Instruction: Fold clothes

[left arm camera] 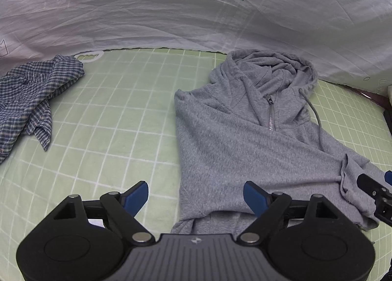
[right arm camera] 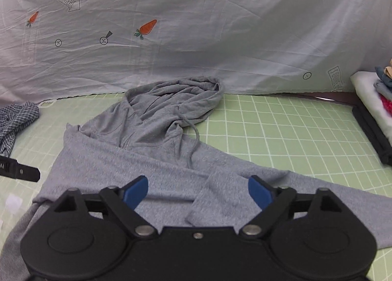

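A grey zip-neck hoodie [left arm camera: 232, 148] lies face up on the green grid mat [left arm camera: 117, 114], hood toward the back, one sleeve folded across its chest. My left gripper [left arm camera: 196, 197] is open and empty, hovering over the hoodie's lower left edge. My right gripper [right arm camera: 198, 194] is open and empty above the folded sleeve's cuff [right arm camera: 215, 197] on the hoodie [right arm camera: 137, 158]. The right gripper's tip shows at the right edge of the left wrist view [left arm camera: 374, 190]; the left gripper's tip shows at the left edge of the right wrist view [right arm camera: 19, 170].
A crumpled blue checked shirt [left arm camera: 29, 99] lies on the mat's left, also in the right wrist view [right arm camera: 17, 122]. A white printed sheet [right arm camera: 196, 36] hangs behind. Stacked folded clothes [right arm camera: 377, 99] sit at the right edge. The green mat [right arm camera: 294, 134] extends right.
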`<state>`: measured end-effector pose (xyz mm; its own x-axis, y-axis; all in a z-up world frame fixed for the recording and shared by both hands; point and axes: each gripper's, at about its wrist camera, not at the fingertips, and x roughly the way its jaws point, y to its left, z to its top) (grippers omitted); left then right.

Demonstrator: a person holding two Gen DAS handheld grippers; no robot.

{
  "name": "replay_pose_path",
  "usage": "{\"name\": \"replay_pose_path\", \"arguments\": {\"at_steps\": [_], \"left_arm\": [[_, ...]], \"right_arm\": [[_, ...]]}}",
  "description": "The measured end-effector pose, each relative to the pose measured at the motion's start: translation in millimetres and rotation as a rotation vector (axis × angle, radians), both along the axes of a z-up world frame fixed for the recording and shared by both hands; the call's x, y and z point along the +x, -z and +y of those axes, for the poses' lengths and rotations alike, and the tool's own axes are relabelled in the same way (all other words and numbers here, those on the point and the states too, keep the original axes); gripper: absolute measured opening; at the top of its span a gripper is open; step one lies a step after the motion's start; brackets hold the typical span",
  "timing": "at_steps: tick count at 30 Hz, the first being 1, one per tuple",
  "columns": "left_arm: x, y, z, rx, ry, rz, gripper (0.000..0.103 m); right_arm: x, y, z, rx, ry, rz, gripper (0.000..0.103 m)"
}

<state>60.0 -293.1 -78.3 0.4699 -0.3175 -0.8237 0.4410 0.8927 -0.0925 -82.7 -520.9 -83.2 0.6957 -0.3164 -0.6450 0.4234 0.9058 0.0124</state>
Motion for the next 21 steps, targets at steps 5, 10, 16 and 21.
{"name": "replay_pose_path", "arguments": {"at_steps": [5, 10, 16, 21], "left_arm": [[-22, -13, -5, -0.058, 0.008, -0.057, 0.099], [-41, -19, -25, -0.121, 0.069, -0.129, 0.100], [-56, -15, -74, -0.130, 0.145, -0.105, 0.099], [-63, -7, -127, -0.113, 0.248, -0.098, 0.087]], "right_arm": [[-40, 4, -14, 0.002, 0.109, 0.010, 0.103], [-84, 14, -44, 0.077, 0.210, 0.005, 0.103], [-119, 18, -85, 0.063, 0.312, 0.002, 0.103], [-125, 26, -129, 0.065, 0.368, 0.009, 0.103]]}}
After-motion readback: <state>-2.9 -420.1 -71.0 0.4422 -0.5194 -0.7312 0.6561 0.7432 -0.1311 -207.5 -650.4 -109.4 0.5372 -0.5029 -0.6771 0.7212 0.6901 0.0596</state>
